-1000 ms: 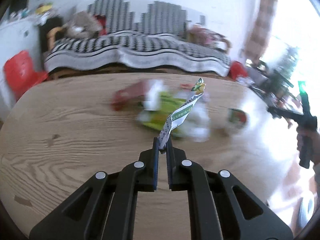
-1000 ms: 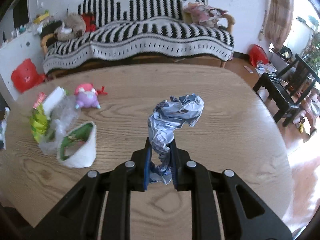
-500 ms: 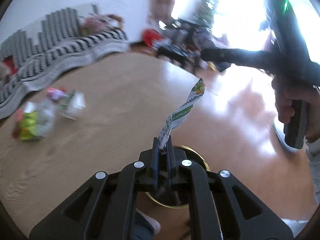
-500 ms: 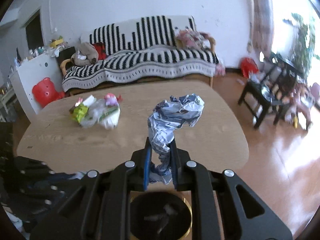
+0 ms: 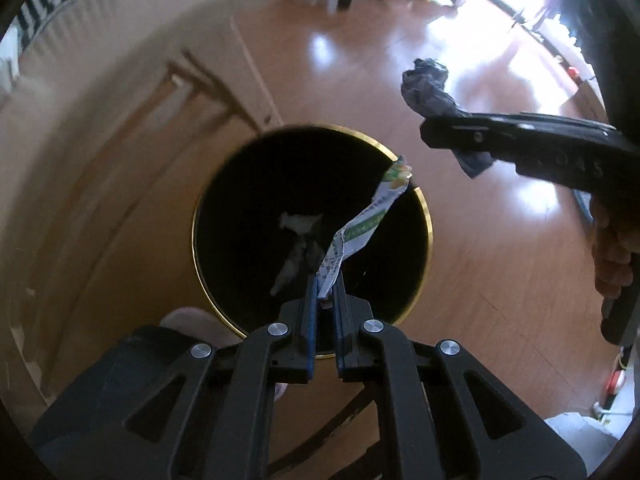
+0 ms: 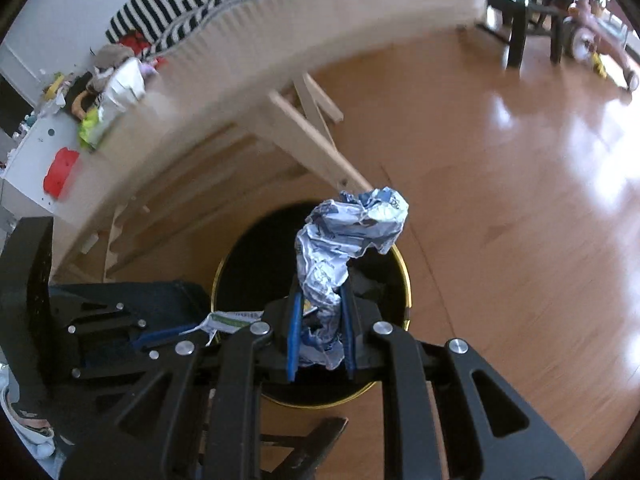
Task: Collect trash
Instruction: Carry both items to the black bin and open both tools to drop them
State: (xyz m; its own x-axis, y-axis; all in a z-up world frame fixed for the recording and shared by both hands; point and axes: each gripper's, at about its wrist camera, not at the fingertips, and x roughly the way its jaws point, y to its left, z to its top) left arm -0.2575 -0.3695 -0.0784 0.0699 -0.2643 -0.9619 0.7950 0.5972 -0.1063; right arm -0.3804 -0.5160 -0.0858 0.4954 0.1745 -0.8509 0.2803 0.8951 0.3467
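1. One black bin with a gold rim (image 5: 425, 204) stands on the wooden floor (image 5: 480, 272) beside the table; a few pale scraps (image 5: 298, 222) lie at its dark bottom (too dim to count exactly).
2. Two grippers are in view. The left gripper (image 5: 325, 300) points steeply down over the bin mouth, its fingers clenched on one twisted wrapper strip (image 5: 360, 224), white with green print, which rises from the pads across the opening.
3. The right gripper (image 6: 320, 312) also hangs above the bin, pinching one crumpled ball of blue-and-white paper (image 6: 348, 236) between its blue pads; the wad sticks up past the fingertips.
4. From the left camera, that same wad looks dark against the glare, to the right of the bin, with one hand (image 5: 612, 256) gripping the handle.
5. One wooden table (image 6: 248, 52) carries the remaining pile of trash (image 6: 112, 100) near its far edge (blurred, so uncounted).
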